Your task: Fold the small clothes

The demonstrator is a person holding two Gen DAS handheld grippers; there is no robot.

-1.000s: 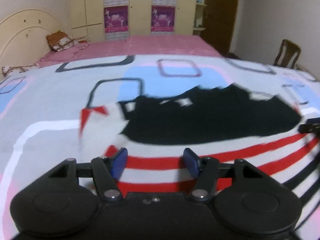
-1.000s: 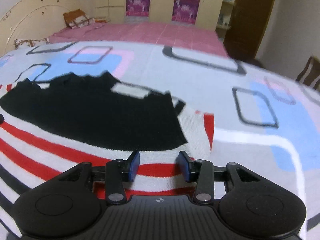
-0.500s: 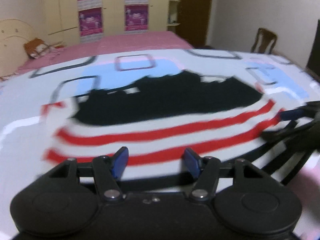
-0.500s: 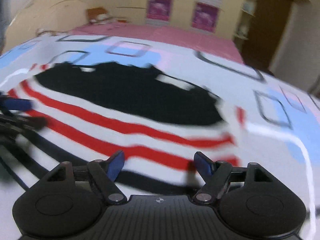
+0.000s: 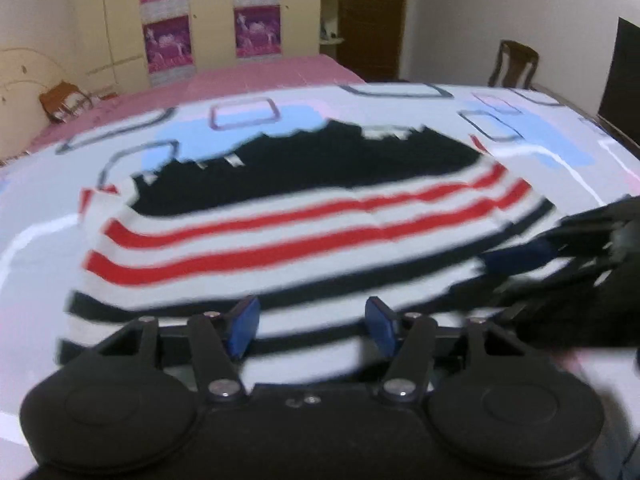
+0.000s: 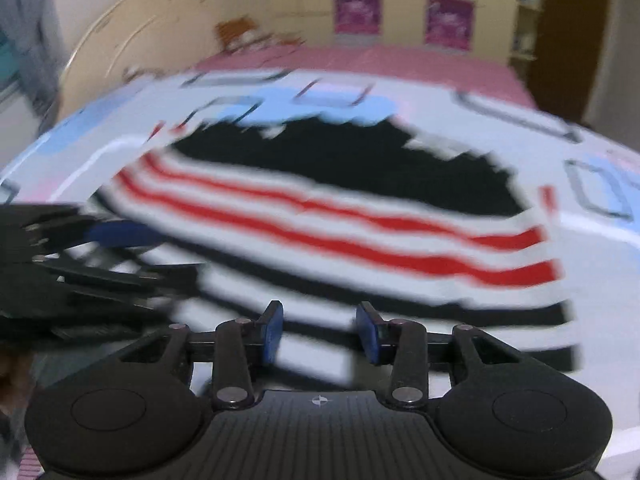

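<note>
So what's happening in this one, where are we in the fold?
A person holds one tool in each hand over a striped sweater spread flat on a patterned bedsheet. The left tool is open above the sweater's near hem, with nothing between its fingers. The right tool is also open, over the hem further along, and likewise holds nothing. The picture is blurred by motion, and no fold shows in the sweater.

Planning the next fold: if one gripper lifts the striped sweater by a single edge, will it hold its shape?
Probably not. The striped sweater lies flat and conforms to the bedspread, so it looks soft and would likely droop. Its knit-looking fabric suggests it should not slip easily. Both grippers, left and right, are open.
</note>
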